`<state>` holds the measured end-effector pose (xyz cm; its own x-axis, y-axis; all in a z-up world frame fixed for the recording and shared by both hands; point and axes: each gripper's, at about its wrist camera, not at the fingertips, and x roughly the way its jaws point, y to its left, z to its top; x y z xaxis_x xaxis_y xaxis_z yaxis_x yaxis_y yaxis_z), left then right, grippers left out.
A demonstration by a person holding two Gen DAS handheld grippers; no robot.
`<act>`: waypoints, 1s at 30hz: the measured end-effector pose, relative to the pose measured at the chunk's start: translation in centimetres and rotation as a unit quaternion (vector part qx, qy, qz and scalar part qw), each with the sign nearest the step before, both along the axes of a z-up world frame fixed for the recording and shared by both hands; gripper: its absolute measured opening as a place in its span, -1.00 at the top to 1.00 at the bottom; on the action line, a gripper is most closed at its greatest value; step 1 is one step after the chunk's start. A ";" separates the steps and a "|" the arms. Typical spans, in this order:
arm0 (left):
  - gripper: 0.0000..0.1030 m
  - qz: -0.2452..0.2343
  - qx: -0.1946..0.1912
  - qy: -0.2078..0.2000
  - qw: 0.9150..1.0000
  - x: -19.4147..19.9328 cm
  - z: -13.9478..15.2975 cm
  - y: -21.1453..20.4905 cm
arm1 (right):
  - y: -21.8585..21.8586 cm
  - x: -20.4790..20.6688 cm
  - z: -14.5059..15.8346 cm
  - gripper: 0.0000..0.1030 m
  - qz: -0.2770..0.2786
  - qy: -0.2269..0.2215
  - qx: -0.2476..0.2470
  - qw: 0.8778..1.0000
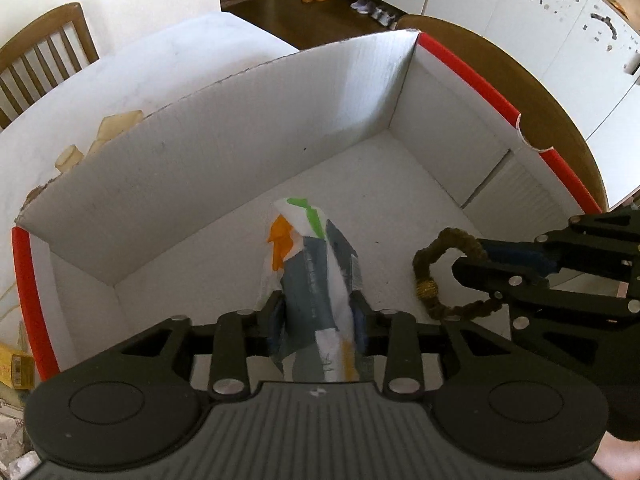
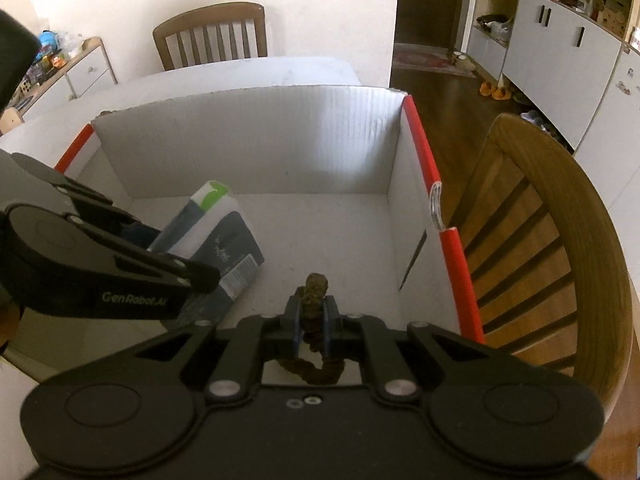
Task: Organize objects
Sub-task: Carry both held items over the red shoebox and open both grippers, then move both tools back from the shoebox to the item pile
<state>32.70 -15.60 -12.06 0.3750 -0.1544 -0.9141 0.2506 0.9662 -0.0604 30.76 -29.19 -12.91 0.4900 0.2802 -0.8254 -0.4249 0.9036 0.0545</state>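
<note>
A white cardboard box [image 1: 200,160] [image 2: 260,140] with red-taped edges stands open on the table. My left gripper [image 1: 318,304] [image 2: 180,264] reaches down into it, shut on a crumpled grey-blue and white packet [image 1: 312,280] [image 2: 224,240] with green and orange marks. The packet fills the gap between the fingers, and its lower end sits at the box floor. To its right, my right gripper [image 2: 314,304] [image 1: 472,260] is shut on a brown fuzzy cord [image 2: 314,284] [image 1: 440,248] with a gold bead. The cord loops out over the box floor.
Tan pieces [image 1: 116,124] lie on the white table [image 1: 168,64] beyond the box's far wall. A yellow pack [image 1: 16,368] lies left of the box. A wooden chair [image 2: 540,240] stands close to the box's right side, another chair [image 2: 210,32] at the table's far end.
</note>
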 end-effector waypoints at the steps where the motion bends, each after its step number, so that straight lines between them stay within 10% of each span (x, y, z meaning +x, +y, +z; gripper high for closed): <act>1: -0.09 0.003 -0.002 0.000 1.000 -0.1 0.1 0.1 | 0.0 0.0 -0.1 0.73 0.000 0.000 0.000 1.000; 30: -0.31 0.044 -0.042 -0.127 0.990 -7.2 8.5 5.9 | 0.5 -5.1 7.1 -0.22 0.008 -0.059 0.055 0.997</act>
